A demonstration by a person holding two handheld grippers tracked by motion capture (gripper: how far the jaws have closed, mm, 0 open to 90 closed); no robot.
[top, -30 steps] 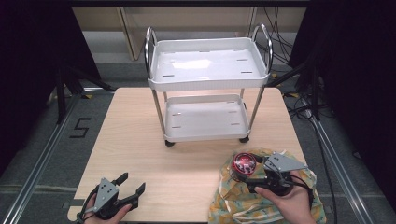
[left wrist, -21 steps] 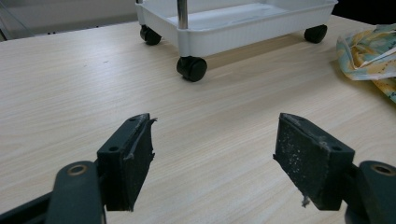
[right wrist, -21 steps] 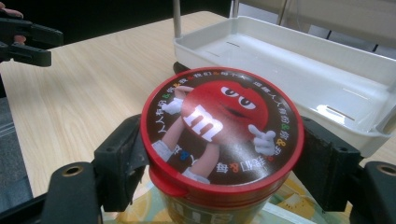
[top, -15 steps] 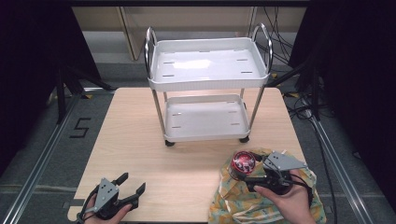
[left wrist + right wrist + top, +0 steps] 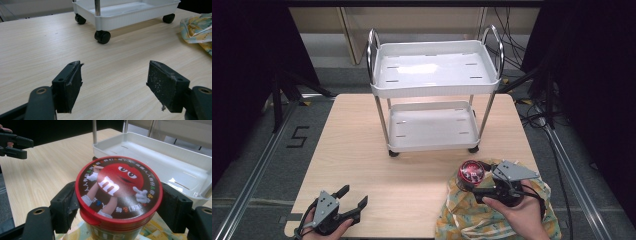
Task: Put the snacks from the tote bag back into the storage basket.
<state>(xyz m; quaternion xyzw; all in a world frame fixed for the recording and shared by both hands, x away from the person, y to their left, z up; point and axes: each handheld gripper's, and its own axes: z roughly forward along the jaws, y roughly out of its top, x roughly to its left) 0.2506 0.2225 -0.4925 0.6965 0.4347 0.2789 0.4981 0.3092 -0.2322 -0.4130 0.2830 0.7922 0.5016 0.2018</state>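
Observation:
A candy tub (image 5: 471, 173) (image 5: 118, 195) with a red lid bearing a red cartoon figure stands upright over a yellow patterned cloth bag (image 5: 492, 212) at the table's front right. My right gripper (image 5: 478, 186) (image 5: 117, 202) is shut on the tub, one jaw at each side under the lid. My left gripper (image 5: 353, 197) (image 5: 115, 82) rests low over the table's front left corner, open, with bare wood between its jaws. A white two-shelf cart (image 5: 437, 90) on black castors stands at the back middle of the table.
The wooden table (image 5: 412, 170) is bare between the two grippers. The cart's lower tray (image 5: 160, 152) lies just behind the tub. A castor (image 5: 102, 37) and the bag's edge (image 5: 197, 27) lie ahead of the left gripper. Floor rails and cables run beside the table.

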